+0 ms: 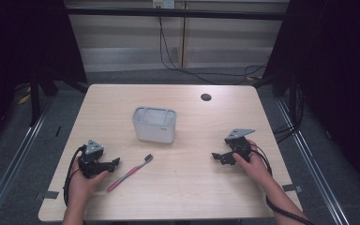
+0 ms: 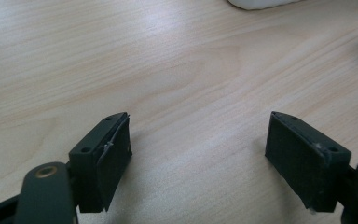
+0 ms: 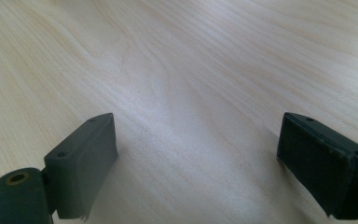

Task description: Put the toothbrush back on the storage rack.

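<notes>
A: Nearest to us, by the bench's front-left corner, we have the left gripper (image 1: 115,162) resting on the pale wood-grain bench (image 1: 192,197), jaws spread wide with nothing between them. Its own view has bare wood between the black pads (image 2: 114,156).

B: And our right gripper (image 1: 215,156) sits toward the front-right, also released; its view gives bare grain between the jaws.

A: Just beside the left gripper lies the slim pink-handled plastic toothbrush with a dark bristle head (image 1: 129,172). It lies flat and slantwise, handle end toward the front edge, head pointing toward the middle of the bench.

B: We judge it light and stiff, a smooth narrow handle that may roll or skid when pinched. We would take it at mid-handle, across its width, clear of the soft bristles. Lying flat on the wood, it leaves little room under it, so the pads need to come down close on either side.

A: Farther in, near the bench's centre, stands the grey-white rounded-rectangular plastic container (image 1: 154,124), open at the top, upright, well apart from the toothbrush. Its walls look smooth and rigid.

B: Beyond it, near the far edge, there is a small dark round hole (image 1: 206,97) in the benchtop.
</notes>
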The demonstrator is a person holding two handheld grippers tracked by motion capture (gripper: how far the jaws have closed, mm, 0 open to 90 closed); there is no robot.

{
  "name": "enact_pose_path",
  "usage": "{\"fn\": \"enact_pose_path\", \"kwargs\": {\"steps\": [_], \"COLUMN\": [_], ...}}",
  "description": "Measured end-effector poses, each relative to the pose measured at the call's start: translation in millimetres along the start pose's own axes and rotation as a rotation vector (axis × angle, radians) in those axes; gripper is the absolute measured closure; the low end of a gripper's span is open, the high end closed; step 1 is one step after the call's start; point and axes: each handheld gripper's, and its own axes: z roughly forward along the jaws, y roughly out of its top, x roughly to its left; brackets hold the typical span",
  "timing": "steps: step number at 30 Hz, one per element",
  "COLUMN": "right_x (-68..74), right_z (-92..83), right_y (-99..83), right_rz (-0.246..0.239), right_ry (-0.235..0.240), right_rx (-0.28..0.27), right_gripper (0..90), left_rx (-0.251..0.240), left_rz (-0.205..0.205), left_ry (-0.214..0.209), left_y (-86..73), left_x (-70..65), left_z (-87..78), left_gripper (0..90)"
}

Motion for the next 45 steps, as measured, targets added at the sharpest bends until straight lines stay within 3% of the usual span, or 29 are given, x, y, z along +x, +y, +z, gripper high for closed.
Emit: {"fn": "enact_pose_path", "kwargs": {"steps": [9, 13, 19, 22, 27, 45], "right_x": [-0.1, 0.1, 0.2, 0.1, 0.1, 0.1], "right_z": [0.1, 0.1, 0.0, 0.1, 0.2, 0.1], "right_y": [0.0, 0.0, 0.1, 0.0, 0.0, 0.1], "right_rz": [0.0, 0.003, 0.003, 0.004, 0.002, 0.003], "right_ry": [0.002, 0.001, 0.0, 0.002, 0.001, 0.0], "right_rx": [-0.002, -0.002, 0.0, -0.001, -0.002, 0.0], "right_gripper": [11.2, 11.2, 11.2, 11.2, 11.2, 11.2], "left_rx": [0.001, 0.081, 0.139, 0.173, 0.238, 0.33], "left_rz": [-0.014, -0.002, 0.022, 0.063, 0.088, 0.192], "left_ry": [0.011, 0.002, -0.055, -0.046, -0.087, -0.142], "left_y": [0.0, 7.7, 26.4, 34.5, 44.1, 75.7], "left_x": [-1.4, -7.0, -15.7, -20.3, -26.2, -50.3], "left_z": [-0.1, -3.0, -12.8, -15.6, -15.6, -12.3], "left_gripper": [20.6, 22.5, 25.5, 28.4, 30.6, 35.4]}}
